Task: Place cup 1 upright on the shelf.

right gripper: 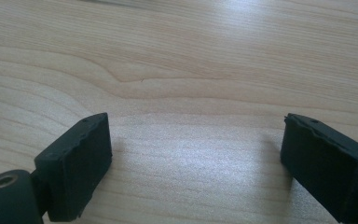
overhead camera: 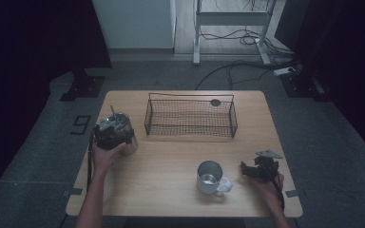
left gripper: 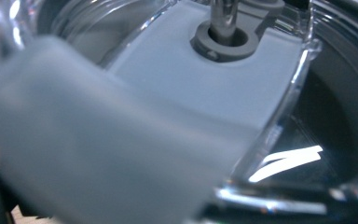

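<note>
Nearest, right gripper (overhead camera: 253, 170) low over the wooden table (overhead camera: 171, 190), jaws wide apart, nothing between. Just left, metal mug (overhead camera: 210, 176) standing up. Farther left, left gripper (overhead camera: 115, 133) at a shiny jar (overhead camera: 129, 135); grip impossible to tell. Farthest, wire basket (overhead camera: 190, 116).

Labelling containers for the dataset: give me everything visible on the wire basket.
The wire basket is a dark, rectangular, open-topped mesh basket with a thin wire rim and a finer grid on its walls and floor. It looks like metal. It stands upright on the far middle of the wooden table, long side facing the person. Nothing appears to lie inside it; a small dark round spot shows by its far right corner, unclear whether it's in or behind the basket. Neither gripper touches the basket.
</note>
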Demonstrator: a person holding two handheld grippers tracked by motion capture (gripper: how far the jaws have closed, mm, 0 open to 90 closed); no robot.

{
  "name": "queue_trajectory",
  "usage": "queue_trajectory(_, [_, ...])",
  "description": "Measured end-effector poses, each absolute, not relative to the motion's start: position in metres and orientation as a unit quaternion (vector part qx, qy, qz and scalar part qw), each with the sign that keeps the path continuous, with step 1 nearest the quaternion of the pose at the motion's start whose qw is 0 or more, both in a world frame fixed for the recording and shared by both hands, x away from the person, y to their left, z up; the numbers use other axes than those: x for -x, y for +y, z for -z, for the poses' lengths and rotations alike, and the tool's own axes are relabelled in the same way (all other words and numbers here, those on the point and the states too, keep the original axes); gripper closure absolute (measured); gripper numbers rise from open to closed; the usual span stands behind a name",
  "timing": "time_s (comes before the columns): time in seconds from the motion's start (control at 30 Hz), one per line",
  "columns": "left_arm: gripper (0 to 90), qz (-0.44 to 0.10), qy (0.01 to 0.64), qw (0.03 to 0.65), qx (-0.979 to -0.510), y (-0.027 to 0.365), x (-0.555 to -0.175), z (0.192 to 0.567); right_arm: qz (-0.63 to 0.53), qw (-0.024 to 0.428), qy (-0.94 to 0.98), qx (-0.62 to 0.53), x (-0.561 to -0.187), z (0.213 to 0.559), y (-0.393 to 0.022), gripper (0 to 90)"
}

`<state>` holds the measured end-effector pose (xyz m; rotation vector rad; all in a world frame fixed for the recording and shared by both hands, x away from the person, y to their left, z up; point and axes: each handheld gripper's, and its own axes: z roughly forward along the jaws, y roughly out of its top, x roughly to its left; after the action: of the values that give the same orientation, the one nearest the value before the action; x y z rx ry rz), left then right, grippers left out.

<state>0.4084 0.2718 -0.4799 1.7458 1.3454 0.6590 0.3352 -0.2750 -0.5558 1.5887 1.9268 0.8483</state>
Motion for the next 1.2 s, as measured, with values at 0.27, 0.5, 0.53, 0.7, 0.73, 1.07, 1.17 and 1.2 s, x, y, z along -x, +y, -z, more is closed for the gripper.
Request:
queue_trajectory(0.27, [2.5, -0.266, 0.538, 0.399, -0.693, 0.270, -0.408, 0.478, -0.311, 0.250, 0.708, -0.583, -0.335, 0.556, -0.275, 8.9])
queue_trajectory(0.5, [3.0, -0.272, 0.543, 0.392, -0.691, 0.267, -0.409, 0.477, -0.312, 0.249, 0.708, -0.583, -0.335, 0.556, -0.275, 8.9])
queue_trajectory(0.53, [3.1, -0.274, 0.543, 0.391, -0.691, 0.267, -0.409, 0.477, -0.312, 0.250, 0.707, -0.583, -0.335, 0.556, -0.275, 8.9])
queue_trajectory(0.7, [3.4, -0.272, 0.545, 0.397, -0.687, 0.266, -0.406, 0.476, -0.311, 0.250, 0.708, -0.583, -0.335, 0.556, -0.275, 8.9])
queue_trajectory(0.73, [3.4, -0.270, 0.545, 0.401, -0.685, 0.267, -0.405, 0.475, -0.312, 0.249, 0.708, -0.583, -0.335, 0.556, -0.275, 8.9])
queue_trajectory(1.07, [3.5, -0.277, 0.542, 0.412, -0.678, 0.269, -0.394, 0.464, -0.311, 0.250, 0.708, -0.583, -0.335, 0.556, -0.275, 9.4])
queue_trajectory(1.17, [3.5, -0.278, 0.541, 0.413, -0.678, 0.270, -0.391, 0.460, -0.311, 0.250, 0.708, -0.583, -0.335, 0.556, -0.275, 9.5])
queue_trajectory(1.2, [3.5, -0.278, 0.541, 0.413, -0.678, 0.270, -0.391, 0.460, -0.311, 0.250, 0.708, -0.583, -0.335, 0.556, -0.275, 9.5])
